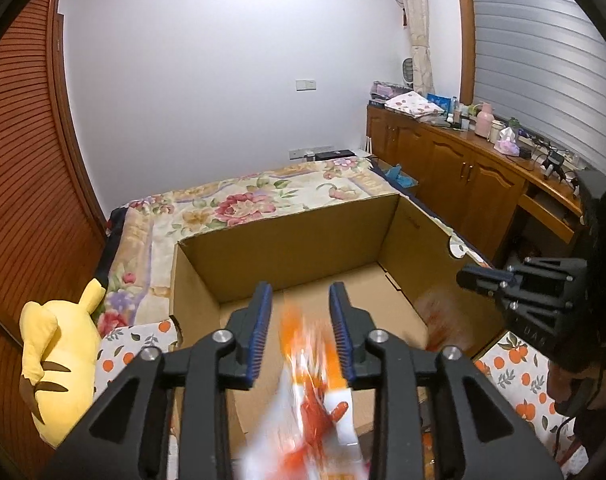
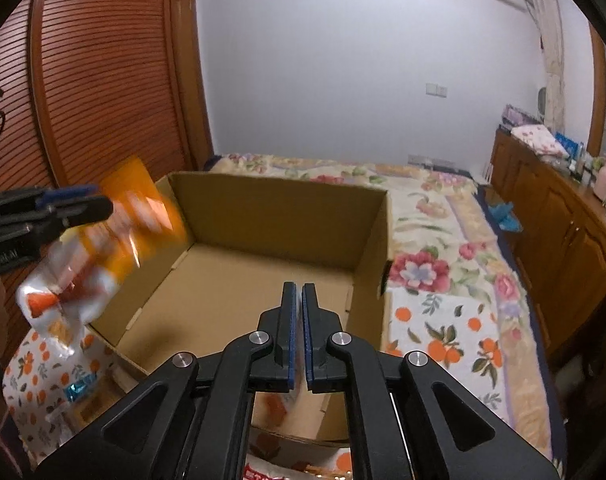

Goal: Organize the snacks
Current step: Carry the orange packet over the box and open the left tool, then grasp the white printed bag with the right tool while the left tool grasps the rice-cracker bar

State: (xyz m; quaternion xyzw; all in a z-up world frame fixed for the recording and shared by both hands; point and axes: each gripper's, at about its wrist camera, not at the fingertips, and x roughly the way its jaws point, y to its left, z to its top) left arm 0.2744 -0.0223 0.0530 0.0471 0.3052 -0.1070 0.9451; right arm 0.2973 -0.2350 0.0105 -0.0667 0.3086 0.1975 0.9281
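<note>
An open cardboard box sits on the bed; its inside shows bare in the right wrist view. An orange and white snack bag is blurred between and below the fingers of my left gripper, whose jaws stand apart over the box's near edge. In the right wrist view the same bag hangs blurred in the air beside the left gripper's fingertips, over the box's left wall. My right gripper is shut and empty over the box's near side.
A yellow plush toy lies left of the box on the bed. More snack packets lie on the orange-print cloth in front of the box. Wooden cabinets with clutter run along the right. A louvred wardrobe stands at the left.
</note>
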